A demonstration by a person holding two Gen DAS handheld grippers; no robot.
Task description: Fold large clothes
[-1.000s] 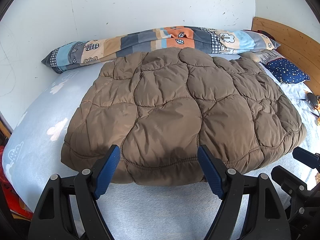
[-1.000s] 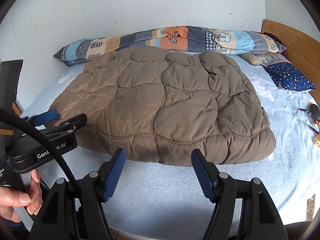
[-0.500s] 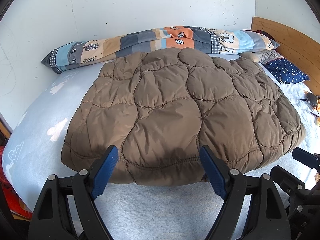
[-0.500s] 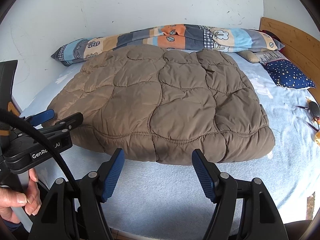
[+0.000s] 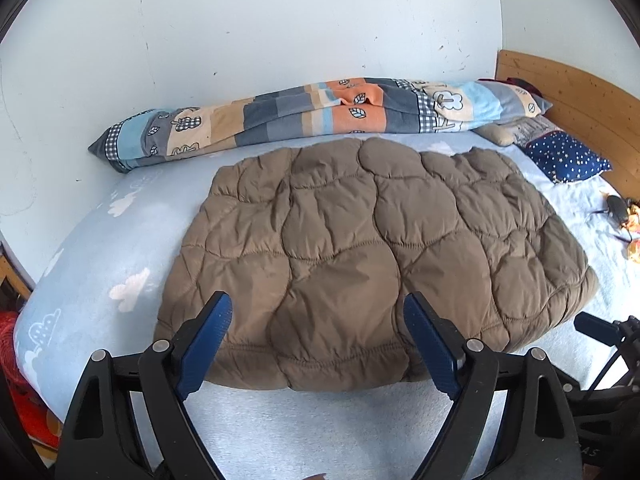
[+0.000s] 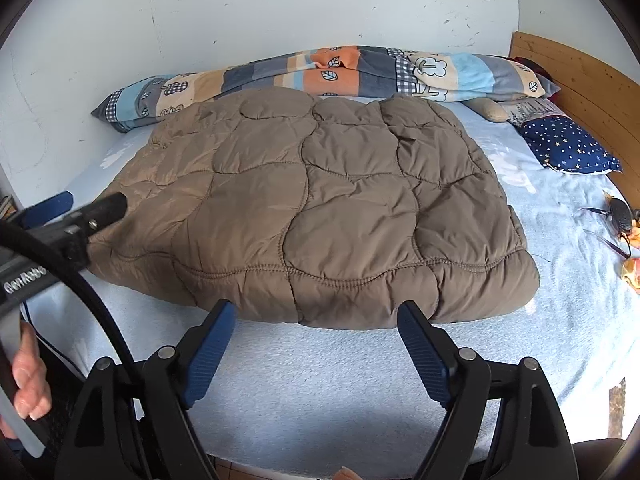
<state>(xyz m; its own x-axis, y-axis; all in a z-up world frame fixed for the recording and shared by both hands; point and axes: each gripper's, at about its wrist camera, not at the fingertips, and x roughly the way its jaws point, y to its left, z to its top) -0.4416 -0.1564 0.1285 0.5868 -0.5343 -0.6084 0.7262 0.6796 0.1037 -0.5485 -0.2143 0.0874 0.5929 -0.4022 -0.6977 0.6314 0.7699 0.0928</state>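
Note:
A brown quilted puffer garment (image 5: 360, 248) lies flat in a folded rectangle on the light blue bed sheet (image 5: 120, 248); it also shows in the right wrist view (image 6: 320, 208). My left gripper (image 5: 316, 340) is open and empty, hovering just over the garment's near edge. My right gripper (image 6: 316, 344) is open and empty, above the sheet (image 6: 320, 392) just short of the garment's near edge. The left gripper also shows at the left of the right wrist view (image 6: 64, 220).
A rolled patchwork blanket (image 5: 320, 116) lies along the white wall behind the garment. A navy starred pillow (image 5: 568, 156) and a wooden headboard (image 5: 580, 92) are at the right. Small dark and orange items (image 6: 624, 224) lie on the sheet at the right edge.
Both grippers have moved a little forward toward the garment, and the left one has drifted slightly left. Both stay open. The garment has not moved.

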